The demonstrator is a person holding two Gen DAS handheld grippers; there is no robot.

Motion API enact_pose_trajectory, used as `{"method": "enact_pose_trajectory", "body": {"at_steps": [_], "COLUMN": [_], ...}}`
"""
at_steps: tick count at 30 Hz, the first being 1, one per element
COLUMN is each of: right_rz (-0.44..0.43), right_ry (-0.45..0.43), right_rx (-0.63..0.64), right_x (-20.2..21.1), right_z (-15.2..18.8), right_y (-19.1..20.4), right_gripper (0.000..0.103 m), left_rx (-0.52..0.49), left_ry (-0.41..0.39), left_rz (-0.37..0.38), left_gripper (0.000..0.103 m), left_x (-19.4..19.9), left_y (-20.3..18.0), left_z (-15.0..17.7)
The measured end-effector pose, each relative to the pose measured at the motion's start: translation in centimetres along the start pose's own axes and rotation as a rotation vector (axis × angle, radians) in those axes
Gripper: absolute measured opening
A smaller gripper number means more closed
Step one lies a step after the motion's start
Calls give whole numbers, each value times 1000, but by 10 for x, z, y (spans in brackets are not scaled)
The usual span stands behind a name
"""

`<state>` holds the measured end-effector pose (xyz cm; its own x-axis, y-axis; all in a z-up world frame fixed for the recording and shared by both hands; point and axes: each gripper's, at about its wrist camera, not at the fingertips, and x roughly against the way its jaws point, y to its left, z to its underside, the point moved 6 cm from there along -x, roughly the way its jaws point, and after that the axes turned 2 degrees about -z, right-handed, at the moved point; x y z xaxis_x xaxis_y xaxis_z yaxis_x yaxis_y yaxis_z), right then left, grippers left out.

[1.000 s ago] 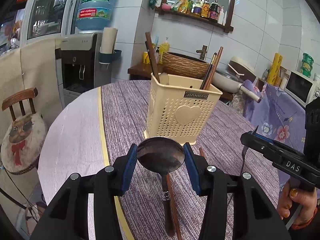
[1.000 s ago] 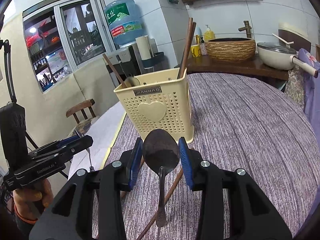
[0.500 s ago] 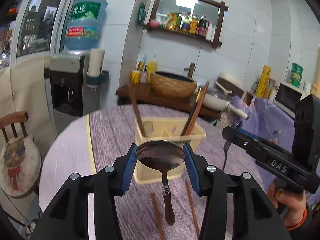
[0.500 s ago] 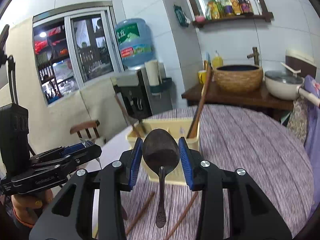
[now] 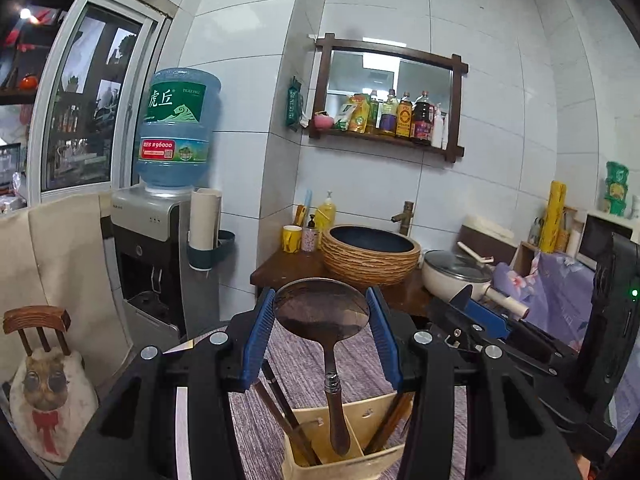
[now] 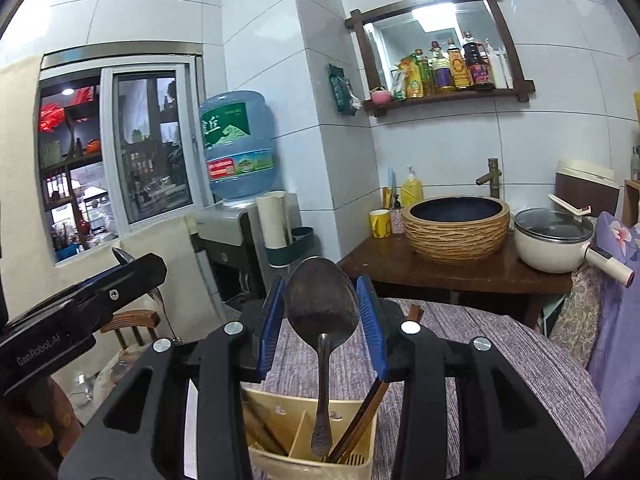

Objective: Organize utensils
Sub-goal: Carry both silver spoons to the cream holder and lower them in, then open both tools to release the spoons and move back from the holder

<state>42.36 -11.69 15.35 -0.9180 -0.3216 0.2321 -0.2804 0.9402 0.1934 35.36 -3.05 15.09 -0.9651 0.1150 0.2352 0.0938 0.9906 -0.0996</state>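
Observation:
My left gripper [image 5: 320, 312] is shut on the round bowl of a wooden-handled ladle spoon [image 5: 322, 312]; its handle hangs down over the cream utensil caddy [image 5: 372, 462]. My right gripper [image 6: 322, 308] is shut on the bowl of a metal spoon [image 6: 320, 300], whose handle dangles above the same caddy [image 6: 280, 466]. Brown chopsticks [image 5: 280, 404] stand inside the caddy's compartments, with more chopsticks [image 6: 360, 416] in the right wrist view. Each gripper shows in the other's view: the right gripper [image 5: 480, 320] and the left gripper [image 6: 120, 276].
The caddy stands on a round table with a purple striped cloth [image 6: 500, 364]. Behind are a dark wooden counter [image 6: 452, 272] with a woven basin [image 6: 456, 224] and a white pot [image 6: 554, 242], a water dispenser [image 5: 160, 240], and a wooden chair [image 5: 36, 322] at left.
Both grippers have risen with their spoons, from table level in front of the caddy to above it. The views tilted up, and the spoon handles now hang over the caddy's open top.

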Motion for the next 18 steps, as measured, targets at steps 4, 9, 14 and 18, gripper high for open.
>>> {"method": "enact_pose_trajectory", "body": {"at_steps": [4,9,14,18], "right_rz": [25,43,56,64], "right_ry": [24,40,45,68], "right_rx": [7,40,74,85], "right_x": [-10,-11,-8,-10], "right_z": [24,49,65,79], "right_y": [-4,-4,-3,-4], "right_gripper": [38,38,38,38], "left_rx": [-12,-11,-16,-11], "left_ry": [7,44,82,118], "left_rz": [-7,-6,-2,-5], "left_gripper": [46,46,46,46], "left_x": [-9,-14,-18,-23], "left_y": [-2,-1,2,5], "left_z": [21,45,67,82]}}
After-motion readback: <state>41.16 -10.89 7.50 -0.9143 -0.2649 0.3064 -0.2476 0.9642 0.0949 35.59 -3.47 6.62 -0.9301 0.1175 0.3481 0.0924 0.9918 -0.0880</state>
